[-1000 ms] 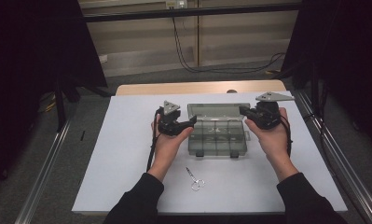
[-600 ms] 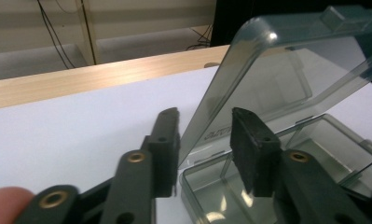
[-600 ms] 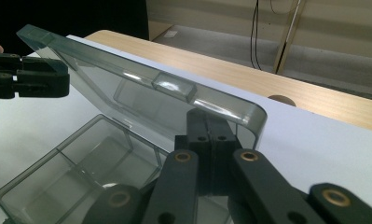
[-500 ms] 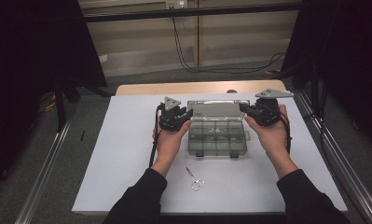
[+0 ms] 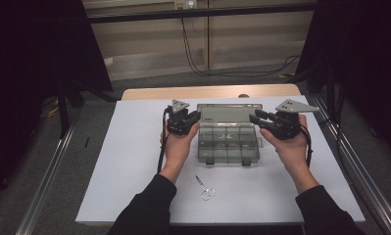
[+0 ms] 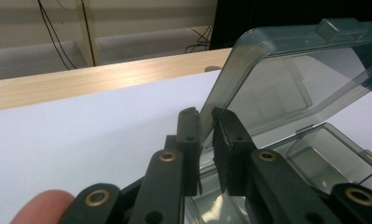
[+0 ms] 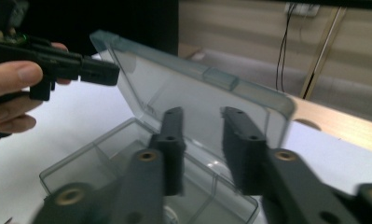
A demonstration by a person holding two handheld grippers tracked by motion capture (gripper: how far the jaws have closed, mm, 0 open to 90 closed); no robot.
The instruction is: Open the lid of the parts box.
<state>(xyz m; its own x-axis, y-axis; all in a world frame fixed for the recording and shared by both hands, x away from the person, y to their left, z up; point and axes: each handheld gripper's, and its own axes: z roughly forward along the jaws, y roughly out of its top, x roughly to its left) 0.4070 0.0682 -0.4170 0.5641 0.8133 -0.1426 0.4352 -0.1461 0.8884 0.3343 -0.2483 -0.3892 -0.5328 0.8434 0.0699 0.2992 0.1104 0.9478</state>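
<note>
Left hand-held gripper point(image 6: 206, 122) pinches box point(image 5: 228, 147) lid point(image 6: 286, 79) edge, lid raised; right hand-held gripper point(image 7: 200, 121) open, just beside it.

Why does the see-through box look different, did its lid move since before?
Yes. The lid has swung up and back toward the wooden table edge, with the left gripper pinching its side; the box base stayed put.

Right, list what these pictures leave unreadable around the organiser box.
- Compartments of the organiser box: contents too small in the high view, tinted plastic dulls them.
- Lid edge in the left tool: contact hidden by its own jaws, left gripper view.
- Right tool: blurred; jaws apart.
- Scissors: too small for detail.
</note>
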